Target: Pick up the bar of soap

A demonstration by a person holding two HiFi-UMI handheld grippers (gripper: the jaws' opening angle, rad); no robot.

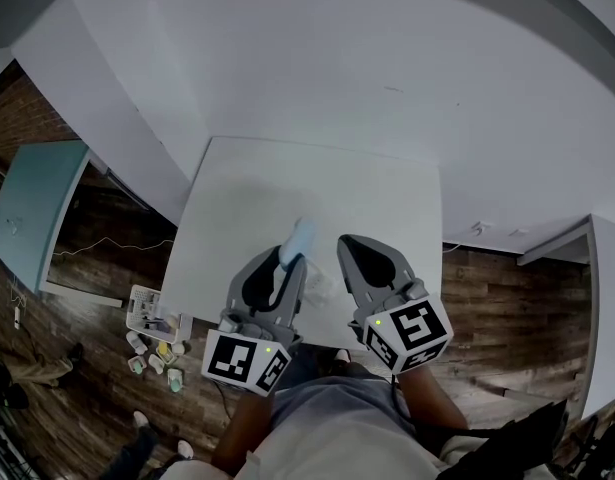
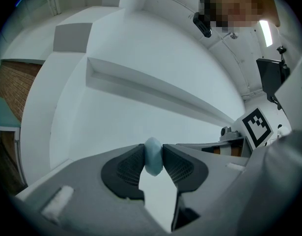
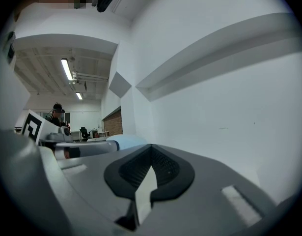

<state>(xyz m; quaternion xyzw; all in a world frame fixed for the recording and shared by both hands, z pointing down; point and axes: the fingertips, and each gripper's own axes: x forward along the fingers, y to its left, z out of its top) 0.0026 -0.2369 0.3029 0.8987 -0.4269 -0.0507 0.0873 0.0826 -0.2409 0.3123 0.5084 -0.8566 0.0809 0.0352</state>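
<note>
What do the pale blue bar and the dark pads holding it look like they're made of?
The bar of soap: pale blue, smooth, rounded edges, dull waxy look, consistent with solid soap. Pads of the left gripper: dark with a fine grid texture, probably rubber or soft plastic; the grey shell around them looks like matte moulded plastic.

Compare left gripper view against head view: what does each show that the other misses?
Left gripper view only: the pads pressing both sides of the bar of soap, and a wall ledge behind. Head view only: the white table from above and floor clutter. Both: the bar of soap held in the left tool, the right tool beside it.
</note>
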